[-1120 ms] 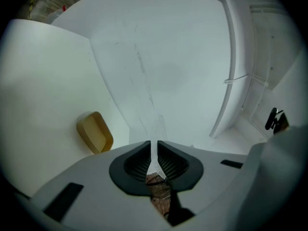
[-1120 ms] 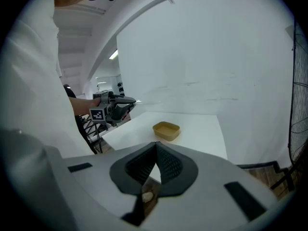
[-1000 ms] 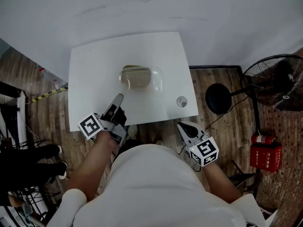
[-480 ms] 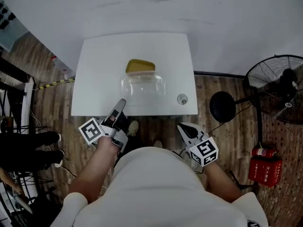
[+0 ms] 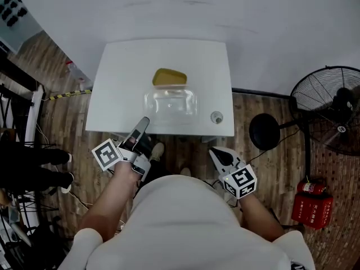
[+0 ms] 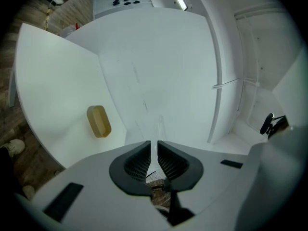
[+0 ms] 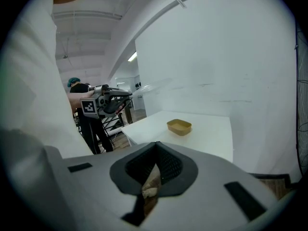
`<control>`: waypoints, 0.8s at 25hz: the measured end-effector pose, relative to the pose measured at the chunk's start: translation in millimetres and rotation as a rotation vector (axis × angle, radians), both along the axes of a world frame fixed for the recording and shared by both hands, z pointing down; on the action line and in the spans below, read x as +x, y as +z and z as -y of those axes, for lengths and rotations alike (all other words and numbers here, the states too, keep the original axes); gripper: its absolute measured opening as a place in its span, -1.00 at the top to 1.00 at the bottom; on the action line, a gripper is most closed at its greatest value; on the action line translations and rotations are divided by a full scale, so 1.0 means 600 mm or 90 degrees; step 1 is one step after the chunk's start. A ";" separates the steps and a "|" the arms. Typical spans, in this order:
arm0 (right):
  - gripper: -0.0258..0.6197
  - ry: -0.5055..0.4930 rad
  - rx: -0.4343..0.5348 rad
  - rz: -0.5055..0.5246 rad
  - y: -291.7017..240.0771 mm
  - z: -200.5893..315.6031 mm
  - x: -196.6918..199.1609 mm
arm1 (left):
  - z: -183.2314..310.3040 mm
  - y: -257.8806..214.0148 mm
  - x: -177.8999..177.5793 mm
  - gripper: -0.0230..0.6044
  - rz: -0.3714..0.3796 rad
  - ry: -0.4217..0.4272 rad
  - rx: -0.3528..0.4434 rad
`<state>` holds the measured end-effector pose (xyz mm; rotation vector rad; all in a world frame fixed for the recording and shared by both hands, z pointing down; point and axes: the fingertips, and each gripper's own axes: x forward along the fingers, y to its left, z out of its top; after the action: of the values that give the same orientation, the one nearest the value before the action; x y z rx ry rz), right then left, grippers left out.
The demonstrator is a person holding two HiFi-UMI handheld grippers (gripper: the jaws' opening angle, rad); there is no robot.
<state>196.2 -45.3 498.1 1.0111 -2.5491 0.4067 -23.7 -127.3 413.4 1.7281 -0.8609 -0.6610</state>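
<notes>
**Clear lid in the left fingers**

The left gripper (image 5: 143, 121) has its fingers clenched on the near edge of a clear lid (image 5: 170, 103), held flat, probably to keep it level. Just beyond the lid, a yellow box (image 5: 169, 77) sits open on the tabletop (image 5: 121, 83). The right gripper (image 5: 219, 155) hangs short of the tabletop, fingers closed on nothing.

We see the white table (image 5: 118, 66) straight ahead of the jaws of the left gripper (image 5: 143, 121). A small round grey object (image 5: 216, 117) sits near the table's edge, just ahead of the jaws of the right gripper (image 5: 216, 152). To the right of those jaws, on the wooden floor (image 5: 67, 145), stand a round black base (image 5: 264, 130), a black fan (image 5: 326, 108) and a red fire extinguisher (image 5: 308, 208). Well left of the left jaws we see a person's black-clad legs (image 5: 28, 156).
</notes>
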 end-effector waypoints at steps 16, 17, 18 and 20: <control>0.90 0.006 0.009 -0.003 -0.002 -0.014 0.002 | -0.007 0.000 0.004 0.76 -0.007 0.009 0.003; 0.90 0.006 0.009 -0.004 -0.002 -0.015 0.003 | -0.007 0.001 0.005 0.76 -0.007 0.009 0.003; 0.90 0.006 0.009 -0.005 -0.001 -0.016 0.004 | -0.008 0.001 0.006 0.76 -0.007 0.009 0.003; 0.90 0.007 0.008 -0.006 0.001 -0.016 0.005 | -0.008 0.003 0.008 0.76 -0.007 0.009 0.002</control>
<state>199.5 -35.4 498.6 1.0293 -2.5427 0.3888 -18.9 -122.8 415.0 1.7309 -0.8388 -0.6624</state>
